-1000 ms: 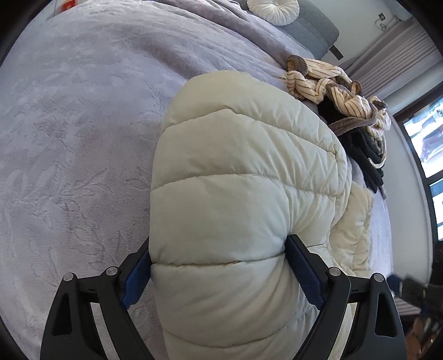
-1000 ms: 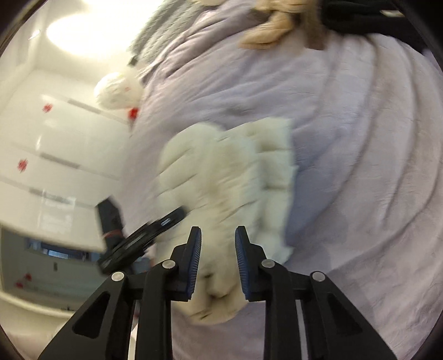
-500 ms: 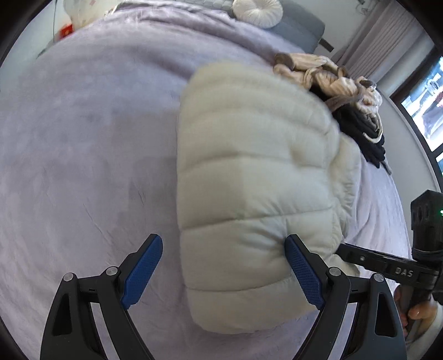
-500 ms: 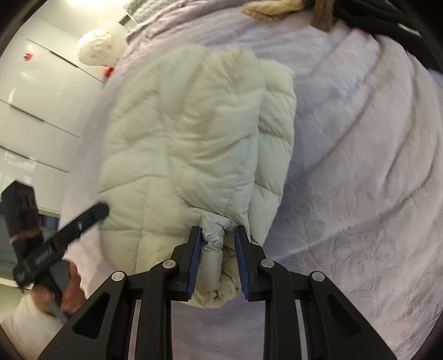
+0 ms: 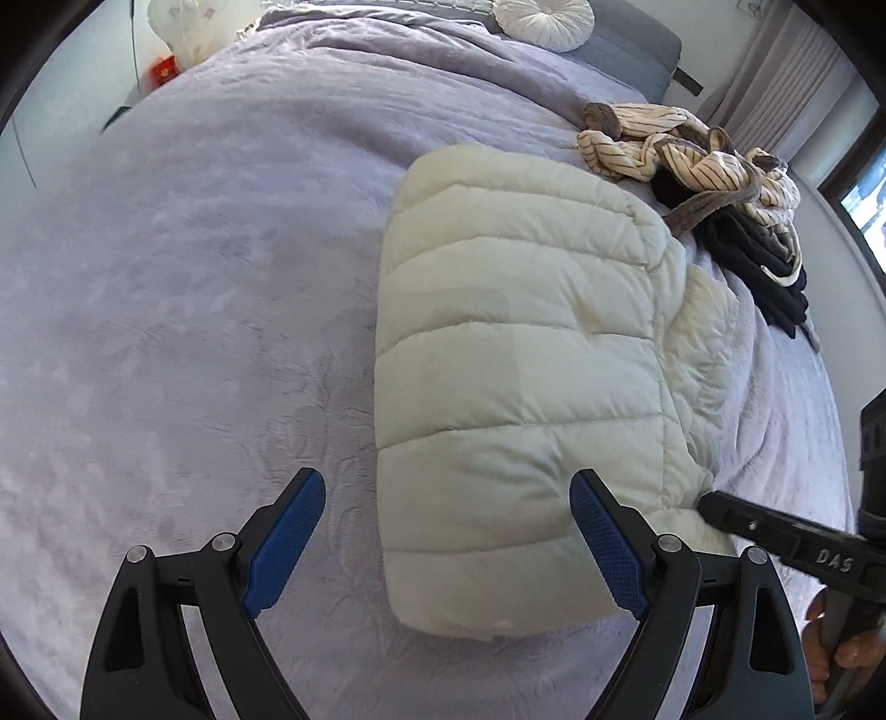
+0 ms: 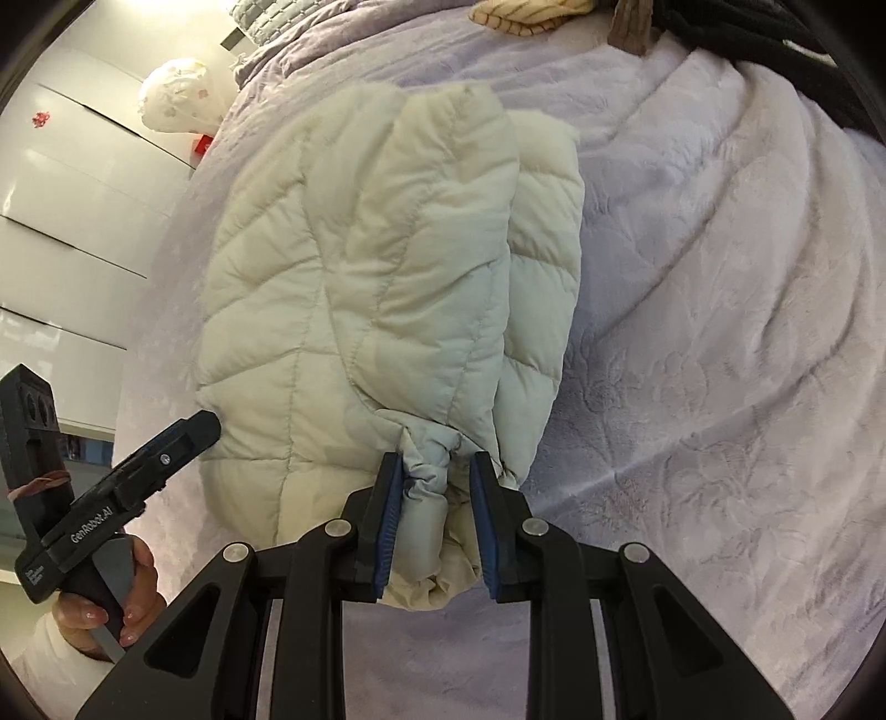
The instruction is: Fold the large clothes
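A cream quilted puffer jacket (image 5: 520,354) lies folded into a thick bundle on the lilac bedspread (image 5: 183,288). My left gripper (image 5: 448,548) is wide open and empty above the bundle's near end, jaws apart from it. In the right wrist view the jacket (image 6: 387,266) lies ahead, and my right gripper (image 6: 434,515) has its jaws on either side of the gathered sleeve cuff (image 6: 426,487) with a gap showing at the right pad. The left gripper also shows at that view's left (image 6: 160,459).
A heap of striped cream and black clothes (image 5: 709,183) lies beyond the jacket near the bed's far right. A round white cushion (image 5: 542,22) sits at the headboard. White wardrobe doors (image 6: 72,221) stand past the bed's left side.
My left gripper has let go of the jacket and drawn back. The bundle has settled flat on the bed. My right gripper's jaws have opened wider around the cuff.
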